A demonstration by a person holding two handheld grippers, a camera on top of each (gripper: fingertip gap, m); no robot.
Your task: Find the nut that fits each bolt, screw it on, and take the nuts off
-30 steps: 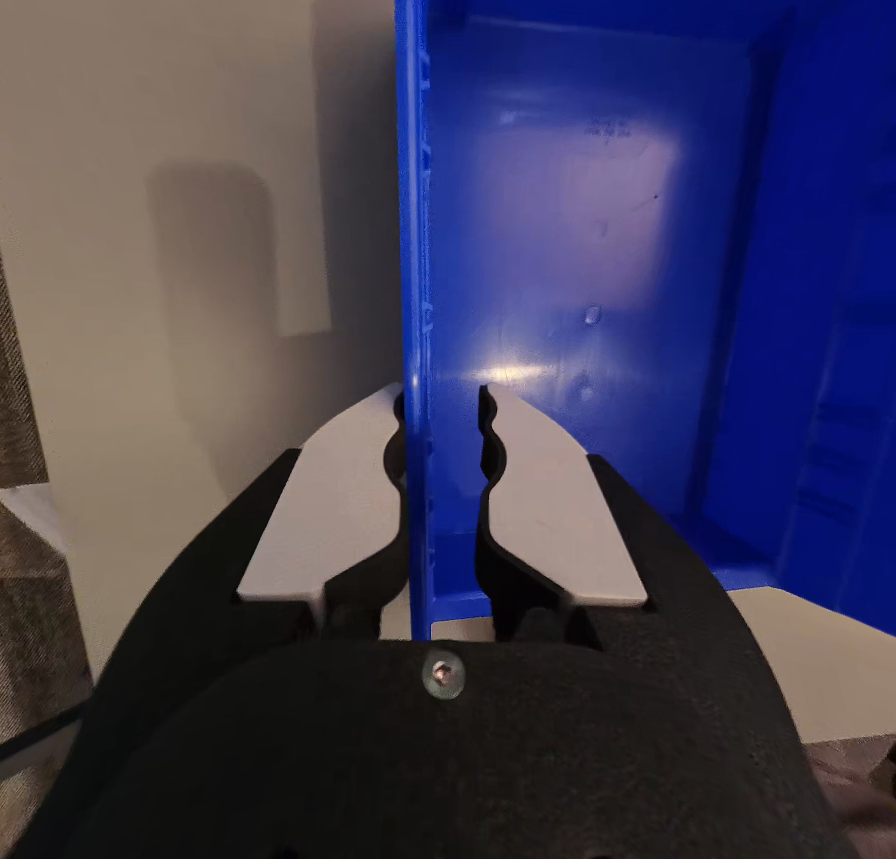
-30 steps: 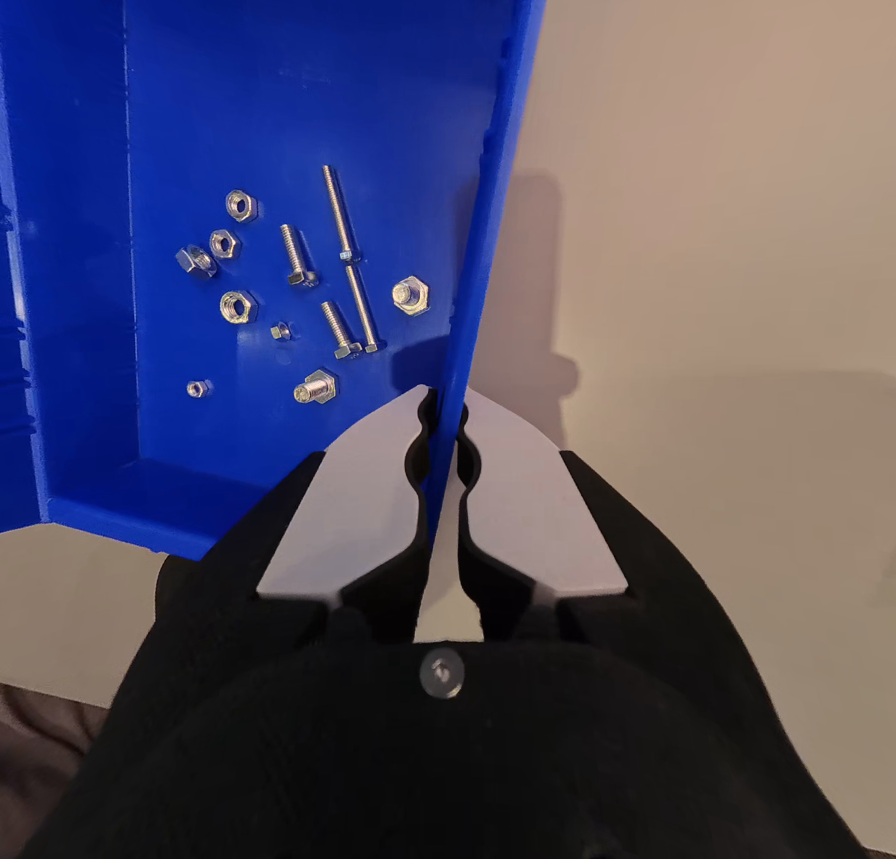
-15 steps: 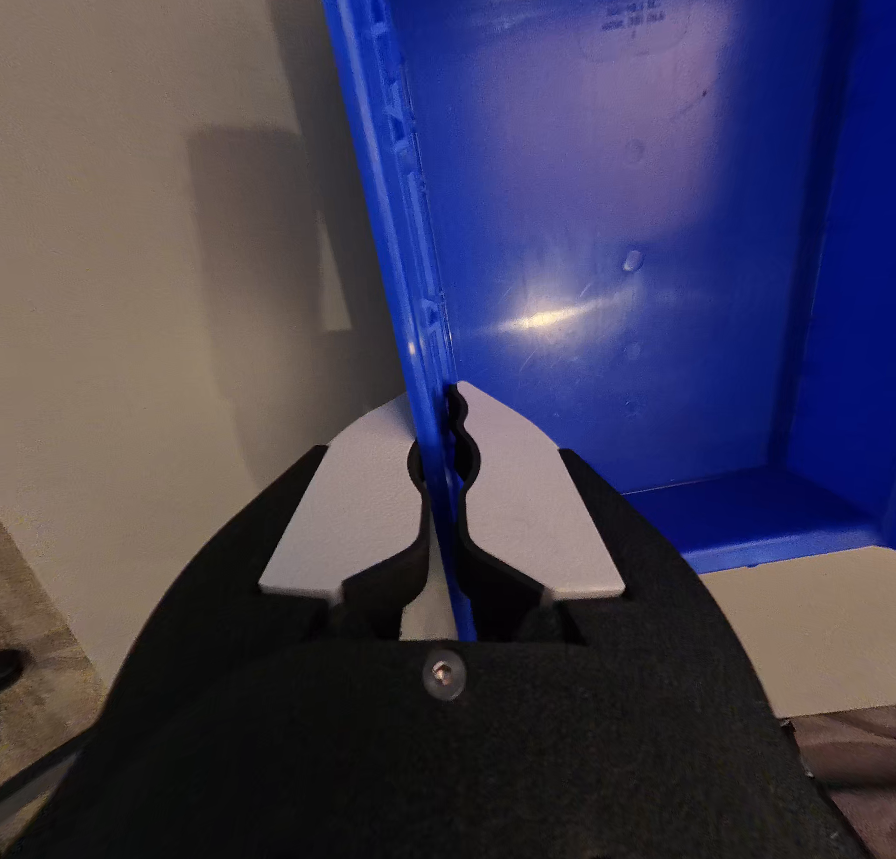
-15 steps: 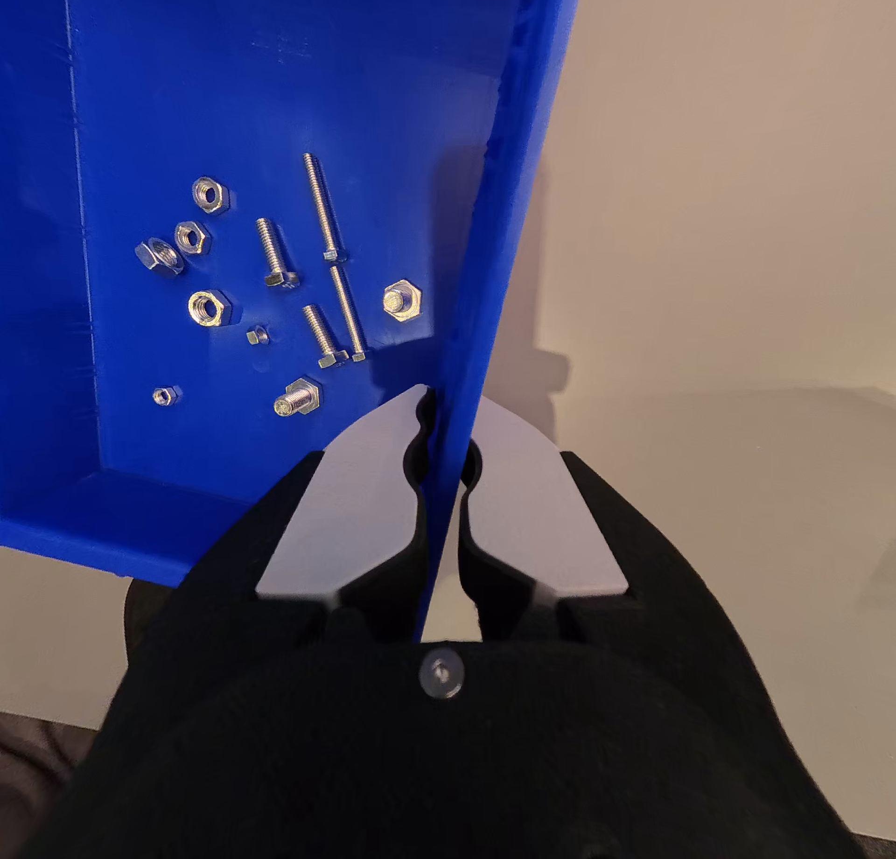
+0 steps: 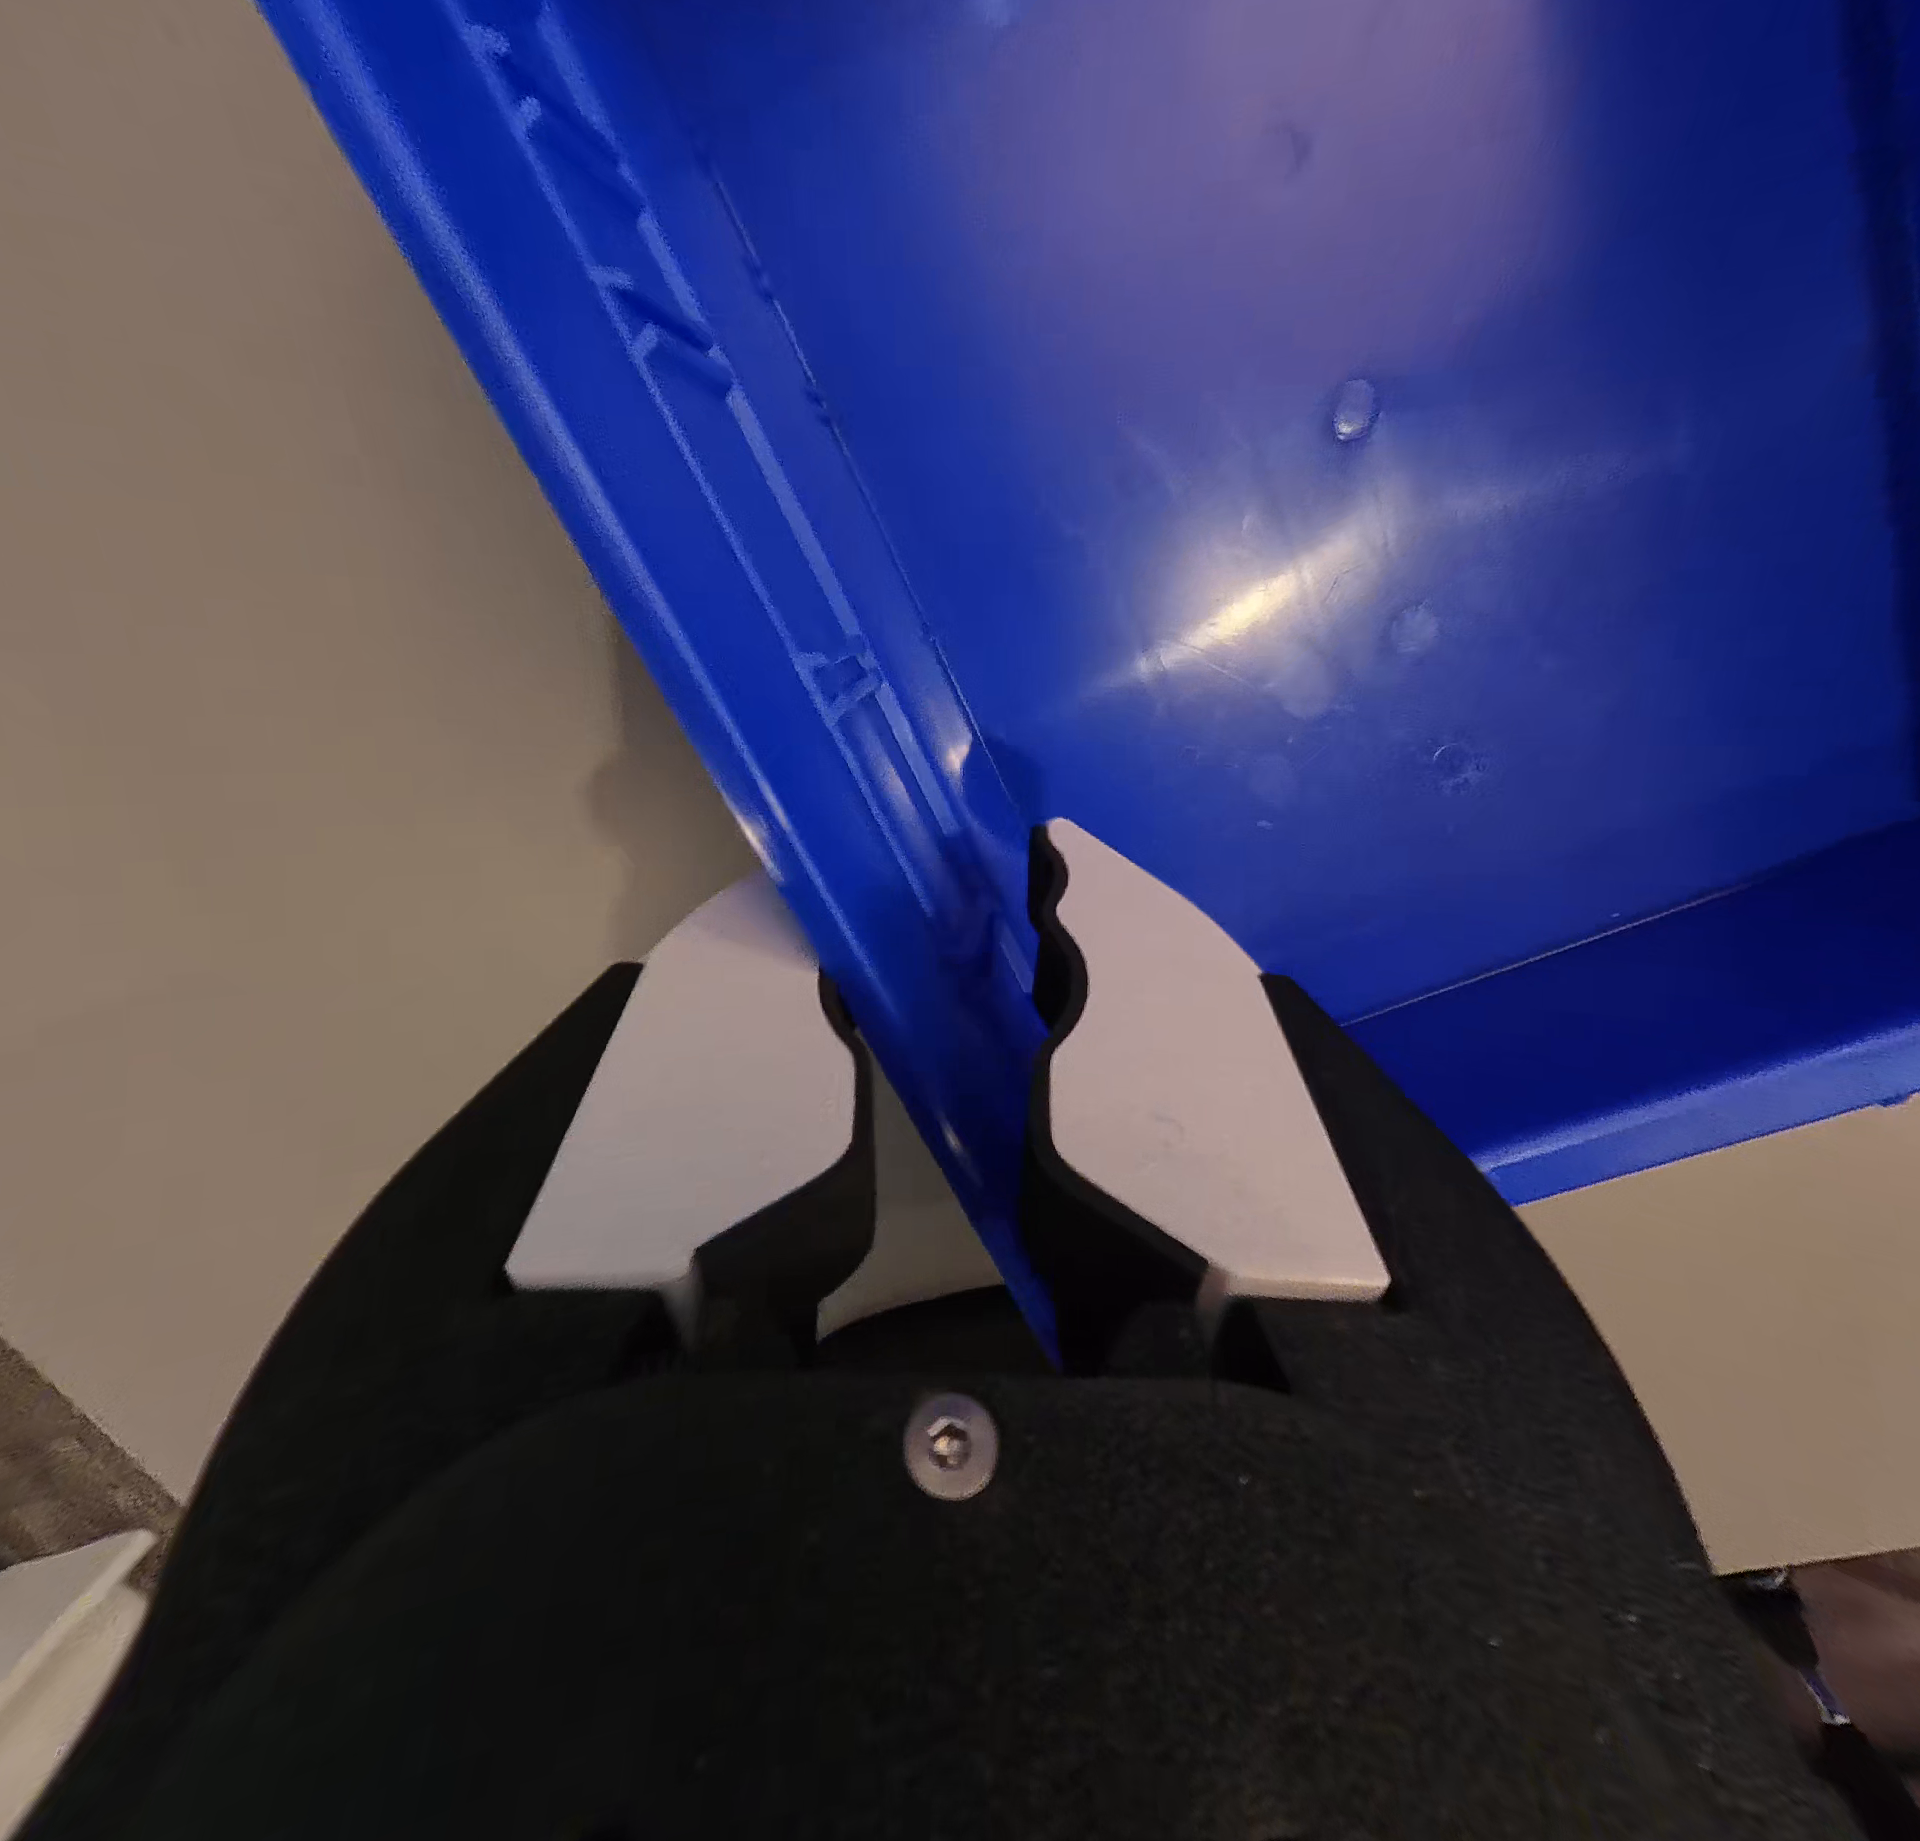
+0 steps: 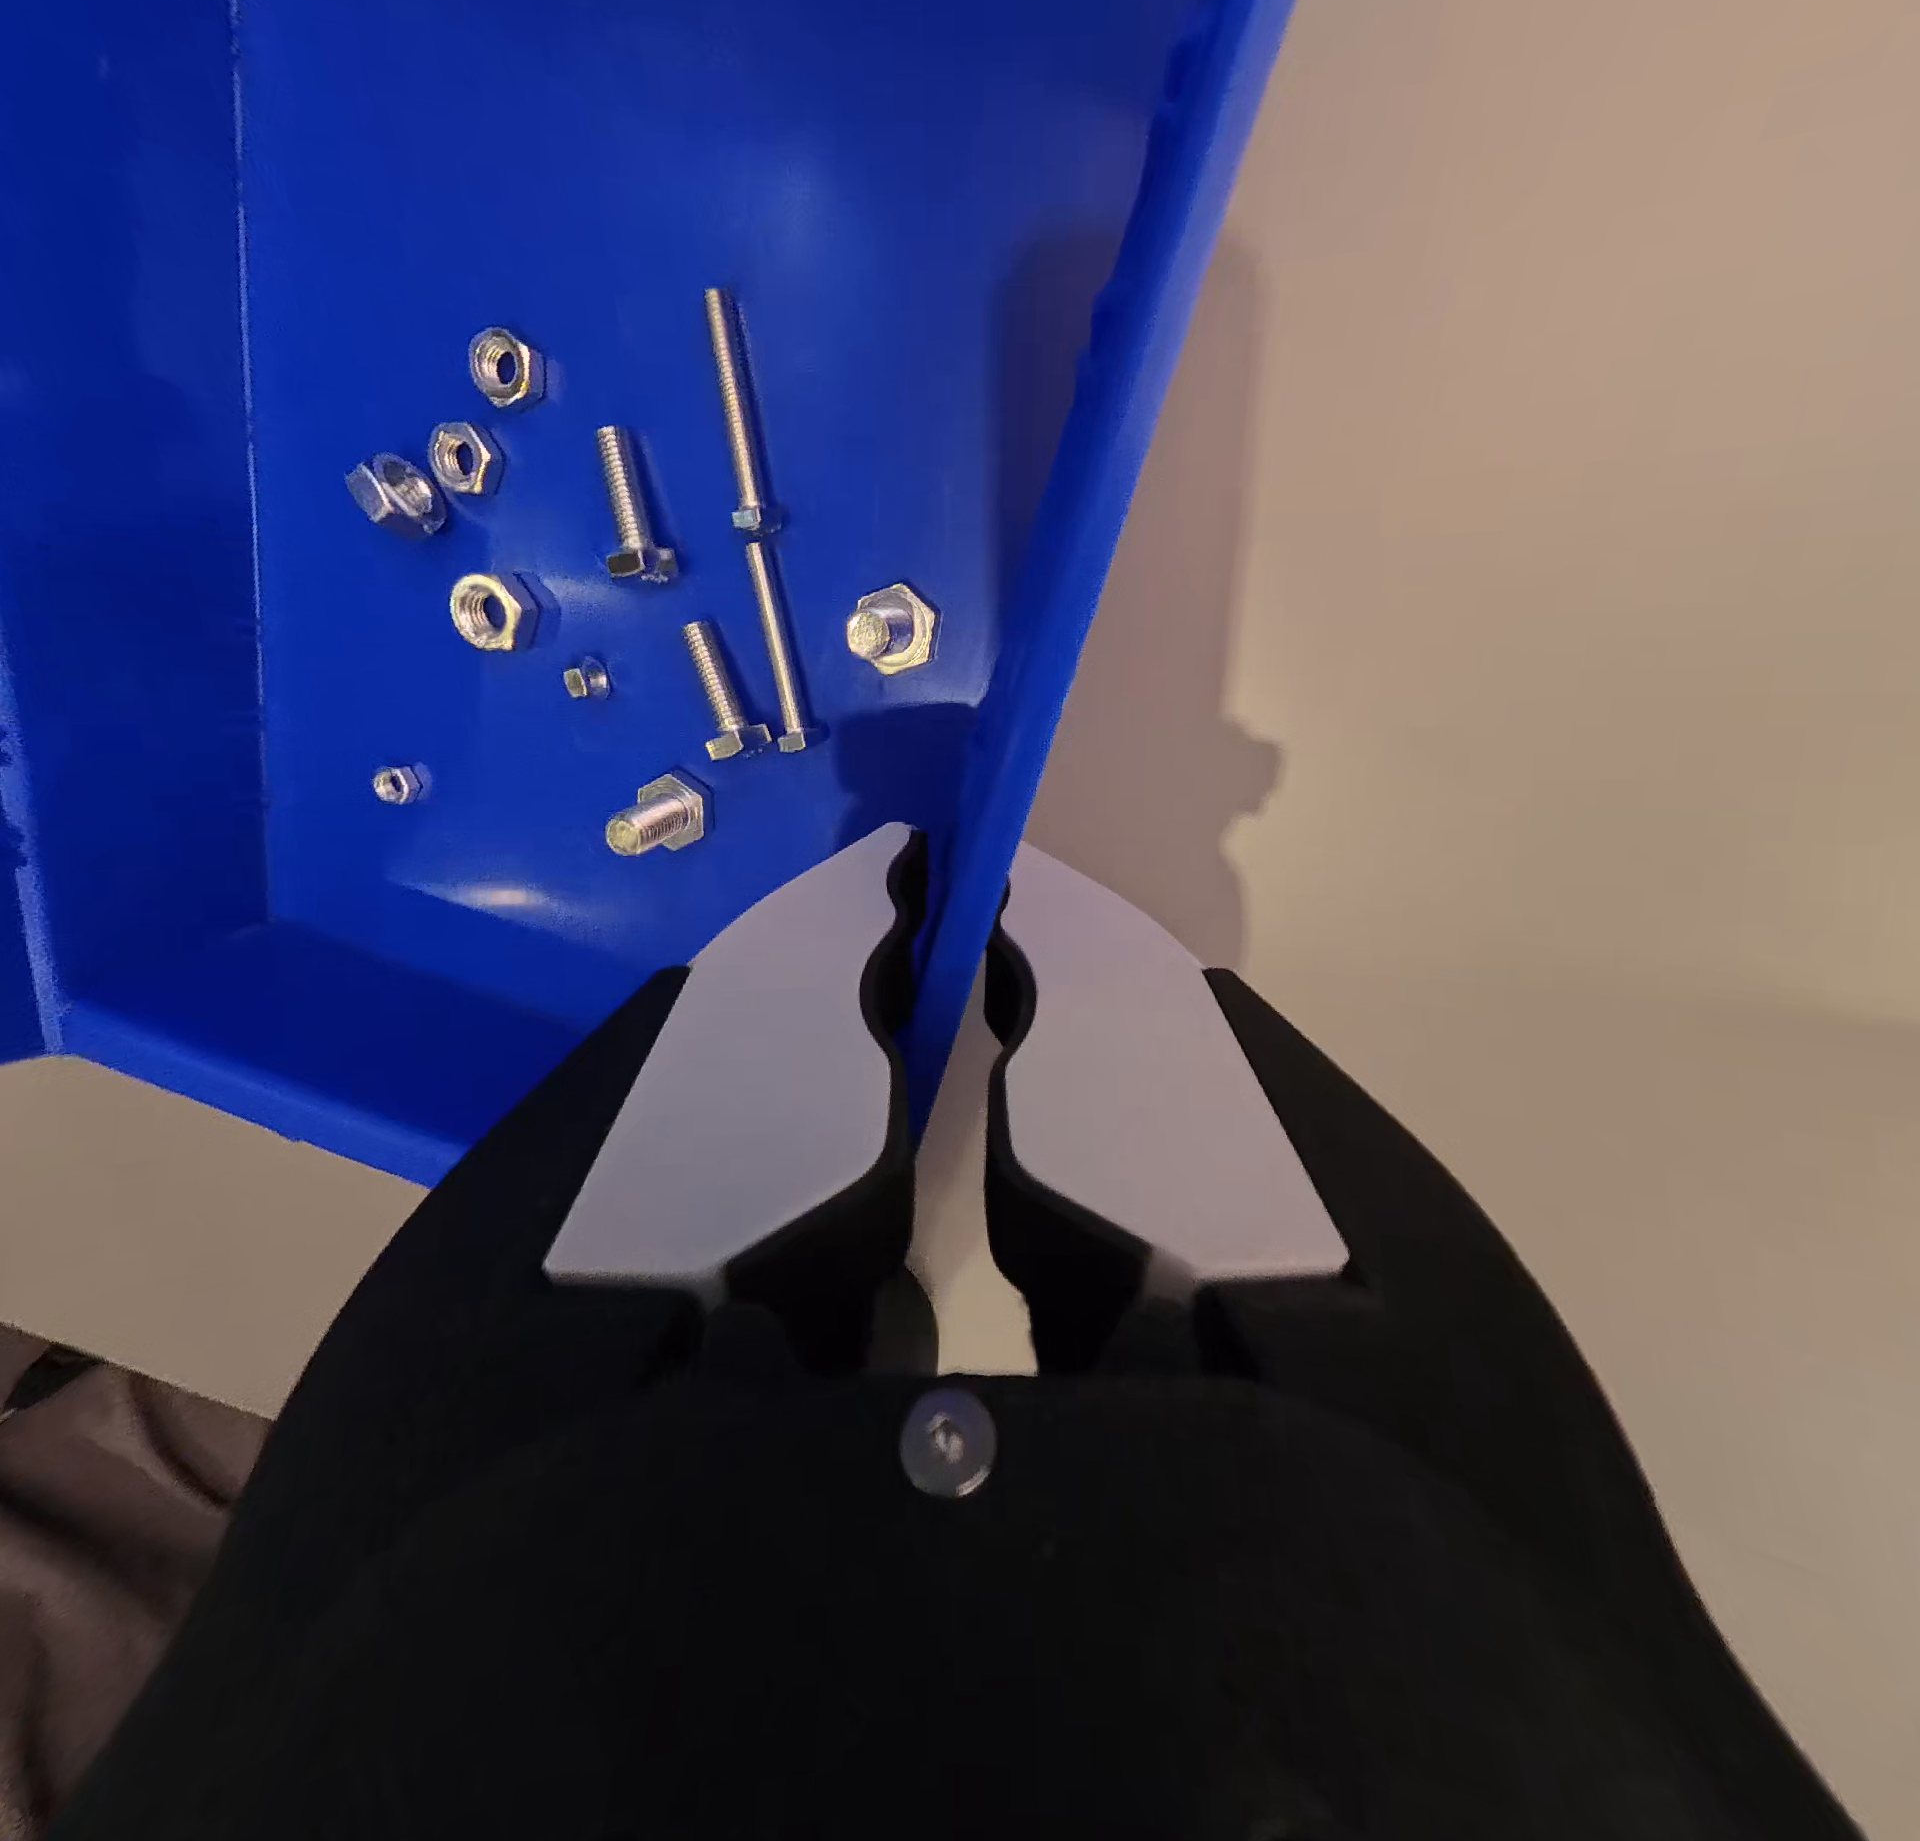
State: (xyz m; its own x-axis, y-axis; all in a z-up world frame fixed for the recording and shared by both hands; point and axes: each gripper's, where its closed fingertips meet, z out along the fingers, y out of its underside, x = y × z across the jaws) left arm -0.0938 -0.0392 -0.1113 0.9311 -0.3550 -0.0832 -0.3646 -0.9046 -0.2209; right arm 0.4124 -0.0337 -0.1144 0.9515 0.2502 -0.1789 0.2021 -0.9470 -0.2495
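Both pairs of fingers are clamped on side walls of the blue bin (image 6: pixel 665 129). One finger of the left gripper (image 5: pixel 935 856) sits inside the bin and the other outside, pinching the ribbed wall (image 5: pixel 727 565) that slants across that view. The right gripper (image 6: pixel 956 846) is closed the same way on the opposite wall (image 6: pixel 1122 503), its inner finger (image 6: pixel 769 1043) within the bin and its outer one over the beige tabletop (image 6: pixel 1558 752).

Only the right wrist view shows the hardware. It lies scattered on the bin's floor, just beyond that gripper's inner finger. Two long thin bolts (image 6: pixel 736 409) lie nearly end to end, with two shorter bolts (image 6: pixel 627 503) beside them. A stubby bolt (image 6: pixel 657 815) lies nearest the fingertip, and another (image 6: pixel 894 628) lies close to the gripped wall. Four larger loose nuts (image 6: pixel 494 610) are grouped on the far side of the bolts from that wall, along with two tiny nuts (image 6: pixel 398 782).

From the left wrist view the bin's floor (image 5: pixel 1351 337) appears as bare, glossy blue plastic with a bright glare streak; no bolts or nuts fall within it. That view alone shows the bin's near end wall (image 5: pixel 1610 1064) and a strip of grey-brown carpet (image 5: pixel 62 1469) beyond the tabletop (image 5: pixel 260 648) edge.
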